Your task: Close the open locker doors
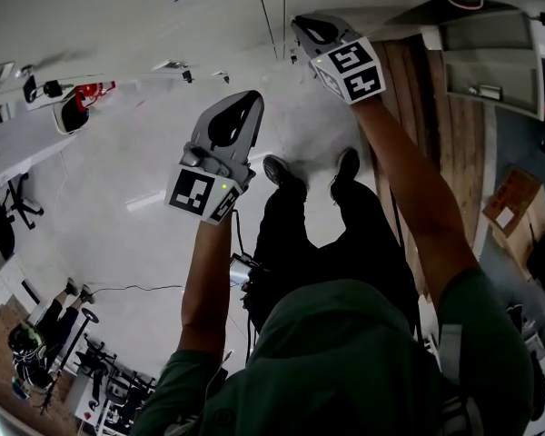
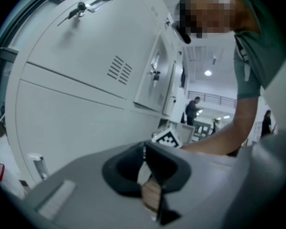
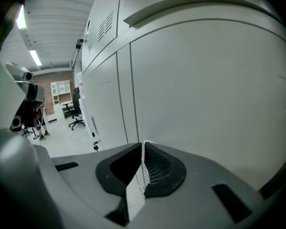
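In my head view, the open locker [image 1: 490, 57] sits warped near the top right corner, and I cannot tell how far its door swings. In my left gripper view, a distant person [image 2: 192, 109] is too small to make out. My right gripper view crops the locker front [image 3: 205, 89] on all sides.

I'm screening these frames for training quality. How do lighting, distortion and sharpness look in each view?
Head view: heavy fisheye bends the lockers; the pale floor shows a glare streak, the person's torso is dark. Left gripper view: black vignetted corners, ceiling lights blown out. Right gripper view: locker door evenly lit, edges curved.
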